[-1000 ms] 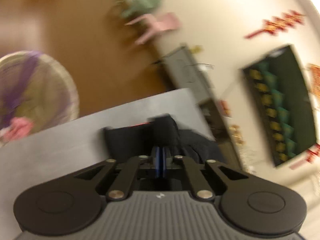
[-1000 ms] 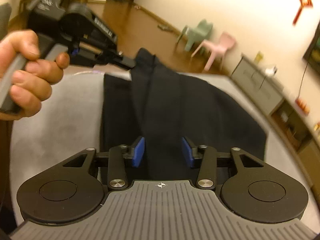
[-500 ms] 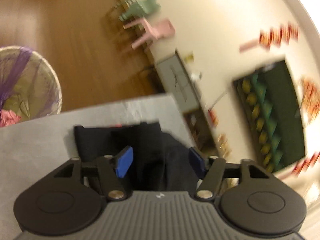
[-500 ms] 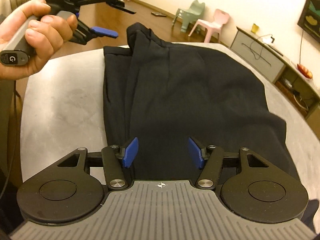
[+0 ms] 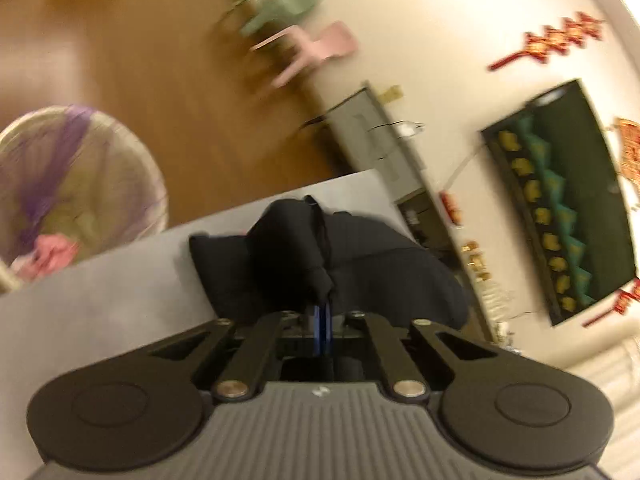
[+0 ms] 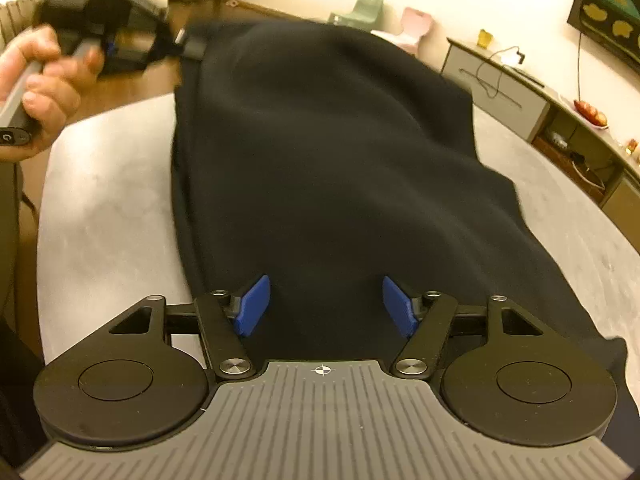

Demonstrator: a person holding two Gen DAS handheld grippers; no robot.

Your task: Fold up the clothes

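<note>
Left gripper (image 5: 322, 316) clamped on black garment (image 6: 320, 168) corner, lifted. Right gripper (image 6: 325, 306) jaws opening, cloth beneath, unpinched. Risk: thin pinch slips, fold collapses.

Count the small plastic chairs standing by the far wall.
2. A green chair stands on the floor by the wall, and a pink chair is right beside it; more could be hidden behind the raised black garment.

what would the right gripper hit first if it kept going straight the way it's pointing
Most likely the black garment spread on the grey table: the right gripper, jaws opening with nothing pinched, points down at the cloth.
</note>
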